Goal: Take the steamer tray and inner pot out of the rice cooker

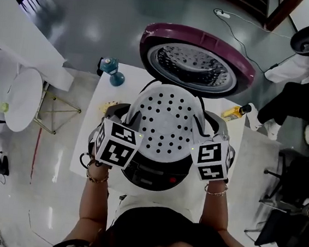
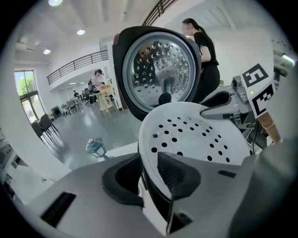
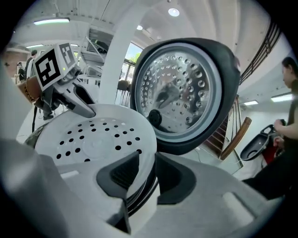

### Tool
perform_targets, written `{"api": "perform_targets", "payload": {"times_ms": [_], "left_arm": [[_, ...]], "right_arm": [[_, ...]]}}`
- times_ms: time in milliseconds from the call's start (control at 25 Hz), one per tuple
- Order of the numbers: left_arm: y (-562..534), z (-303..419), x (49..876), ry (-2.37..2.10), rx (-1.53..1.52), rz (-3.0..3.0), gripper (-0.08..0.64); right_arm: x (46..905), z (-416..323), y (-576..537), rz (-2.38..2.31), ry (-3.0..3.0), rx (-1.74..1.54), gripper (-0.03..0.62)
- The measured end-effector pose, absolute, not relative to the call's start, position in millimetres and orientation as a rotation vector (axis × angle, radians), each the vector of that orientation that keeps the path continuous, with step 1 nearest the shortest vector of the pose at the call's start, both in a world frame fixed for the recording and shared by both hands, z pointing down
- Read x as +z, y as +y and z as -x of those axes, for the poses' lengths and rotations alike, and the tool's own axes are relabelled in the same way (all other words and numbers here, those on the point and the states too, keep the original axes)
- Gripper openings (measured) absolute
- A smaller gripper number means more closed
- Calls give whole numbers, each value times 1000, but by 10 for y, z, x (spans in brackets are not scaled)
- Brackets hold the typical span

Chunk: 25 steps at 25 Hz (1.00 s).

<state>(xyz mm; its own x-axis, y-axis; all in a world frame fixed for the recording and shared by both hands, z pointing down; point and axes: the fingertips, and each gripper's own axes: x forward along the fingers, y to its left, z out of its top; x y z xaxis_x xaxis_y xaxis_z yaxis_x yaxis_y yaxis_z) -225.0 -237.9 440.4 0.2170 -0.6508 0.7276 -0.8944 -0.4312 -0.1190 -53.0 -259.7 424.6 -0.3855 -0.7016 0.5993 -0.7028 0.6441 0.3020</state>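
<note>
- A person in a dark top (image 1: 154, 230) leans over the work, forearms reaching forward, with a beaded bracelet (image 1: 97, 178) on the left wrist.
- The left gripper (image 1: 129, 121), grey-bodied with a black-and-white marker cube, is clamped on the left rim of the white round perforated plastic steamer tray (image 1: 168, 124). In the left gripper view, one dark pad (image 2: 174, 174) lies on the tray's top side and the other outside the rim.
- The right gripper (image 1: 202, 135) pinches the opposite rim the same way; in the right gripper view its jaws (image 3: 146, 172) stand close together with the tray's edge between them.
- The steamer tray is held between the two tools directly over the mouth of the dark and silver rice cooker (image 1: 149, 175), covering the opening and hiding what lies inside.
- The cooker's purple-rimmed lid (image 1: 196, 61) stands open behind the tray, its dimpled silver inner plate facing forward.
- The cooker rests on a white table (image 1: 94, 130).
- A small teal lantern-shaped ornament (image 1: 112, 69) stands near the table's far left corner.
- A yellow bottle with a dark cap (image 1: 236, 111) lies at the far right edge.
</note>
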Motion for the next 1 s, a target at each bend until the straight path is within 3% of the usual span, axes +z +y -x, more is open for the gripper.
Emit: {"api": "perform_targets", "payload": {"times_ms": [440, 1000], "left_arm": [[-2211, 1759, 3796, -1486, 1019, -2351, 104], [-1925, 334, 3516, -1395, 1018, -2481, 101]], "right_arm": [[3682, -5, -2314, -1309, -2158, -47, 92], [3451, -1434, -1918, -1489, -2158, 47, 75]]}}
